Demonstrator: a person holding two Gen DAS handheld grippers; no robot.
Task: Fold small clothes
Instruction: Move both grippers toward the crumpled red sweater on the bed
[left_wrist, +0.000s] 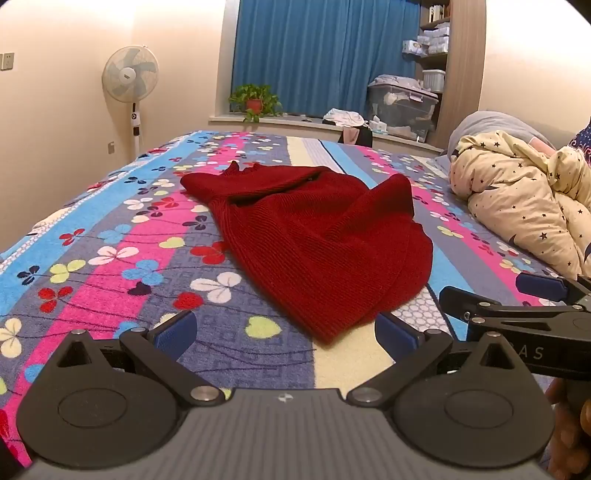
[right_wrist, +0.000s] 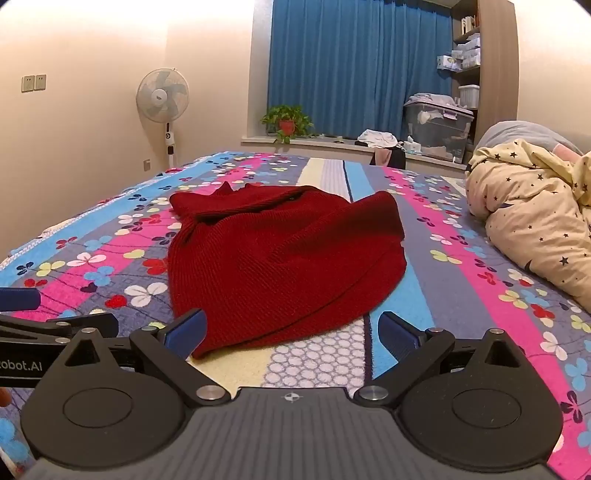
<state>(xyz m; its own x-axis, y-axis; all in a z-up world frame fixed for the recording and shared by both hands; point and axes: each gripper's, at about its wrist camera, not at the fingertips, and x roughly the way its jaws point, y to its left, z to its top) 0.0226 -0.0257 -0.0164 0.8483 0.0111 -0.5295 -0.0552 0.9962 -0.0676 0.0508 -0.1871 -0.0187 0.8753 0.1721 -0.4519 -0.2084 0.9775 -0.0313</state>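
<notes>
A dark red knitted sweater (left_wrist: 310, 243) (right_wrist: 280, 258) lies crumpled on a bed with a striped flowery cover (left_wrist: 110, 266) (right_wrist: 461, 280). Its hem points toward me and its sleeves are bunched at the far end. My left gripper (left_wrist: 286, 330) stands open just short of the hem, nothing between its blue pads. My right gripper (right_wrist: 291, 332) is open too, its left pad (right_wrist: 186, 332) beside the hem's near corner, not touching as far as I can tell. Each gripper shows at the edge of the other's view.
A star-patterned cream duvet (left_wrist: 524, 199) (right_wrist: 535, 221) is heaped on the bed's right side. Beyond the bed stand a pedestal fan (left_wrist: 131, 83), a potted plant (left_wrist: 255, 99) on the sill, blue curtains, a storage box (left_wrist: 402, 107) and shelves.
</notes>
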